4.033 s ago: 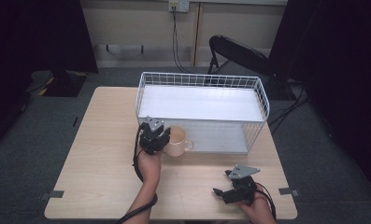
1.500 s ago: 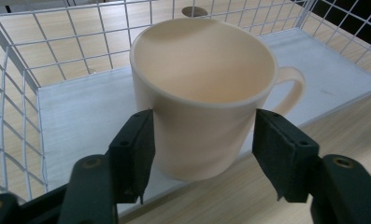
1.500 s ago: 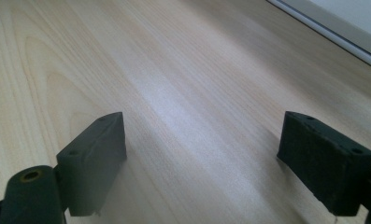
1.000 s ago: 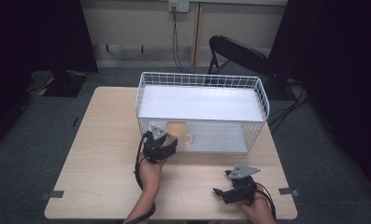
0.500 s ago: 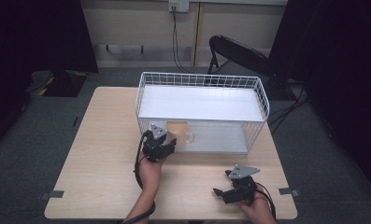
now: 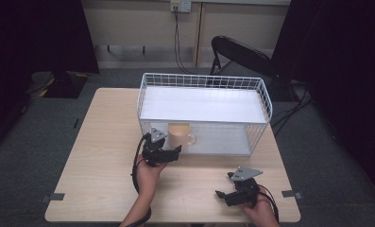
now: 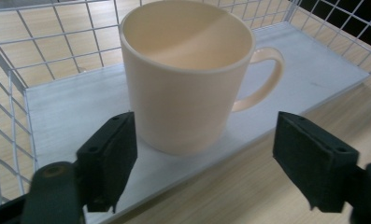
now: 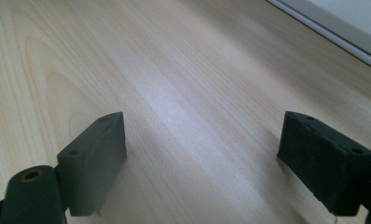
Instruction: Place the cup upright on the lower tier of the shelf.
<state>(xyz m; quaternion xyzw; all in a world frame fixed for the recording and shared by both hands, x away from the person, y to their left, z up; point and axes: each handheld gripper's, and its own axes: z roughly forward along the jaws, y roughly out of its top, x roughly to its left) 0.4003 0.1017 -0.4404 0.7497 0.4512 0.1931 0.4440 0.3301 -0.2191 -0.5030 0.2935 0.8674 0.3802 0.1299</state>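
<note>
Standing upright on the white floor of the wire basket [image 6: 265, 101], near its left front corner, is the cream mug [image 7: 188, 74], handle pointing right. Left gripper [image 7: 204, 158] sits at the basket's near edge; its jaws have just been opening and now stand apart, the mug between them, right pad clear of it. Right gripper [image 8: 204, 163] rests low over the table [image 6: 100, 142] at near right, jaws wide, nothing between.
</note>
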